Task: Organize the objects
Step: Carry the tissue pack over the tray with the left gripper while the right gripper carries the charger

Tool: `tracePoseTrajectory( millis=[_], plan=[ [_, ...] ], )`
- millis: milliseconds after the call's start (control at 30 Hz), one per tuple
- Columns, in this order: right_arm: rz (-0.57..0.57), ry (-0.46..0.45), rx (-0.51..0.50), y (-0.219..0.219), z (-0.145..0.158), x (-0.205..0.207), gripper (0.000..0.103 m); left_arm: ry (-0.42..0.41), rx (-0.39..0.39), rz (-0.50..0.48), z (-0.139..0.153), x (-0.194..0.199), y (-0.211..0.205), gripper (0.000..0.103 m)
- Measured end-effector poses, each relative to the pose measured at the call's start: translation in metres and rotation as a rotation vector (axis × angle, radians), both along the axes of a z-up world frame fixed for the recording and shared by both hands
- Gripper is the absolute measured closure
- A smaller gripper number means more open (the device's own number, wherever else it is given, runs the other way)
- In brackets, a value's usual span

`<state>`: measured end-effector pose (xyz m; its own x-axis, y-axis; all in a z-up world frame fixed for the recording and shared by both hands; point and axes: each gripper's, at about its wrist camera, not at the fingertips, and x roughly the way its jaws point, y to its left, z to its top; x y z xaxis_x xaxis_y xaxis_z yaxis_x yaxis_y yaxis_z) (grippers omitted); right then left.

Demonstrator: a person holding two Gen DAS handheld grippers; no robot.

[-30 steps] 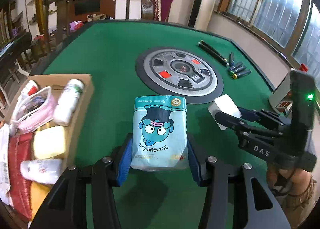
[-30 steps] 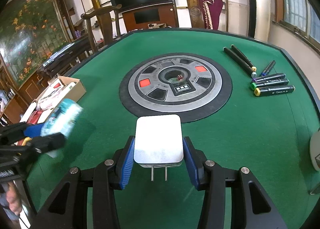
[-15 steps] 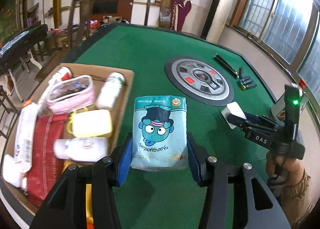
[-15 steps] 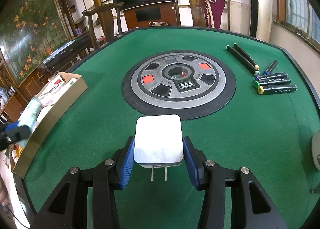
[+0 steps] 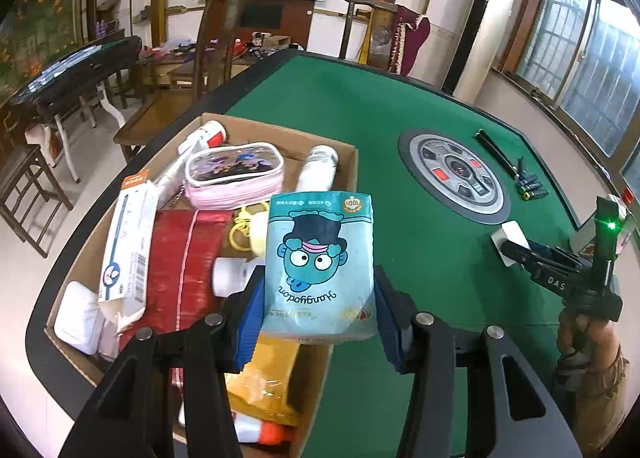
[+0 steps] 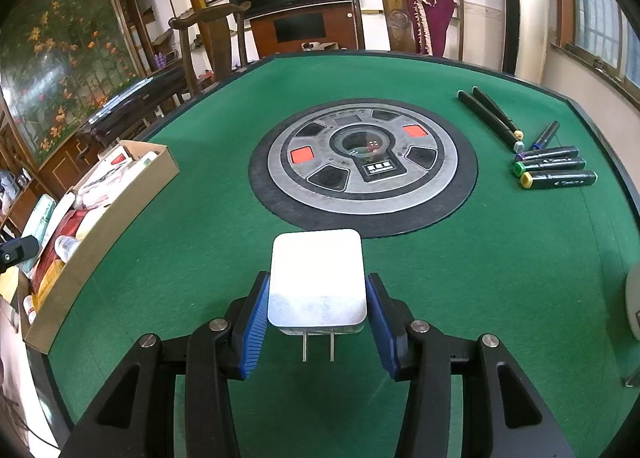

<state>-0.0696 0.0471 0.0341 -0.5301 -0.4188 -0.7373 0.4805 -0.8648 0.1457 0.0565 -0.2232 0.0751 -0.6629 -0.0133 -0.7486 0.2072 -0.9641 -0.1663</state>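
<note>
My left gripper (image 5: 318, 314) is shut on a light blue cartoon tissue pack (image 5: 318, 262) and holds it in the air over the right edge of an open cardboard box (image 5: 344, 155). The box also shows in the right wrist view (image 6: 104, 213), at the table's left edge. My right gripper (image 6: 316, 322) is shut on a white plug adapter (image 6: 317, 282), prongs toward the camera, above the green felt. The right gripper with the adapter also shows in the left wrist view (image 5: 510, 242).
The box holds a pink pouch (image 5: 234, 173), a red packet (image 5: 188, 258), white bottles and a yellow pack. A round grey console (image 6: 362, 161) sits mid-table. Several markers (image 6: 554, 165) lie at the far right. Chairs stand beyond the table's far edge.
My left gripper has carried the tissue pack left, from over the felt to over the box. My right gripper has stayed almost still with the adapter.
</note>
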Motion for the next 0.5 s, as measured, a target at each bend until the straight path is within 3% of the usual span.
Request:
tracePoseTrajectory(
  millis=[300,500],
  plan=[
    [0.029,0.003,-0.042,-0.015,0.009,0.015,0.053,0.009,-0.023,0.035,0.006,0.007,-0.025,0.054],
    [0.063,0.001,-0.058,-0.035,0.011,0.024,0.053,0.008,-0.106,0.066,0.022,0.001,-0.052,0.054]
  ],
)
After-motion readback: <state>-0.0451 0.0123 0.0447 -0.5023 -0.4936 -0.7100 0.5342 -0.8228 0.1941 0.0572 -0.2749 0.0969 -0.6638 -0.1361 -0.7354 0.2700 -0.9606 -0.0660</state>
